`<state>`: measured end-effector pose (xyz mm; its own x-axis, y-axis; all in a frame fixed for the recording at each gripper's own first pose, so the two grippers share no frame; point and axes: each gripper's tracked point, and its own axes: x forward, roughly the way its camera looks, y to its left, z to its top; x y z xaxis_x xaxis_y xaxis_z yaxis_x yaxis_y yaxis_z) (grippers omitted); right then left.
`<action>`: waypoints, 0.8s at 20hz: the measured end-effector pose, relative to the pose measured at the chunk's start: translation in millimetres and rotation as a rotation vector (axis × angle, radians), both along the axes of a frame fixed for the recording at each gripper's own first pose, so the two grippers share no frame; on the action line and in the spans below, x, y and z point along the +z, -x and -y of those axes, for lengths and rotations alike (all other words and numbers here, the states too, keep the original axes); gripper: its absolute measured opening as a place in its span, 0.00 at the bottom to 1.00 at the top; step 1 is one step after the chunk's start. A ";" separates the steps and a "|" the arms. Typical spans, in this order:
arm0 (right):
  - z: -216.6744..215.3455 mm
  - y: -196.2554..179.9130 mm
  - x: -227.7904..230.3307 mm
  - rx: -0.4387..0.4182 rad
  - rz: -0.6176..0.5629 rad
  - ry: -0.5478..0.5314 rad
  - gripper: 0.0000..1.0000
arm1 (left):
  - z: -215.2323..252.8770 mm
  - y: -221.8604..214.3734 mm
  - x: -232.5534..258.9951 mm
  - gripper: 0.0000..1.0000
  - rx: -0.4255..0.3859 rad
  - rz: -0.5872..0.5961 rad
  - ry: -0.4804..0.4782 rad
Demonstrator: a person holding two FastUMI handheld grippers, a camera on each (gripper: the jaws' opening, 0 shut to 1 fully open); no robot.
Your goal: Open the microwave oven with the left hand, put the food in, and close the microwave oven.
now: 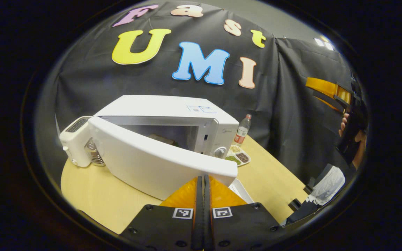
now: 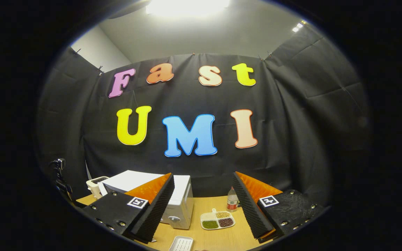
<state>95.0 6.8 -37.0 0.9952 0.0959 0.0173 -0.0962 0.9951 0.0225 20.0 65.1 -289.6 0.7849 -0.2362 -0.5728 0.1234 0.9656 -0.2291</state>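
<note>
The white microwave stands on the wooden table with its door swung partly open, hinged at the left. Inside the cavity lies a brownish item, dim and hard to make out. My left gripper is shut with nothing between its fingers, and its tips rest against the door's outer face near the free edge. High up at the far right a hand holds my right gripper. In the right gripper view my right gripper stands open and empty, well above the microwave.
A white toaster stands left of the microwave. To its right are a plastic bottle and a sectioned dish of beans. A white tray lies near the table's front. A camera stand rises at the left.
</note>
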 end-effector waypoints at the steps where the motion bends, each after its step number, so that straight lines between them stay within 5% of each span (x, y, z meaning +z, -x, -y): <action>1: 3.3 -0.2 -0.8 -0.004 -0.003 -0.004 1.00 | 1.6 -4.7 -1.3 0.06 0.005 0.000 0.004; 16: 25.7 -18.2 -9.6 -0.029 -0.024 0.019 1.00 | 25.9 -75.1 -12.3 0.06 -0.005 0.024 -0.003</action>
<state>113.2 -18.9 -46.6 0.9977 0.0670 -0.0085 -0.0669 0.9977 0.0053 95.0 39.2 -301.9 0.7975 -0.2386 -0.5541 0.1337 0.9655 -0.2233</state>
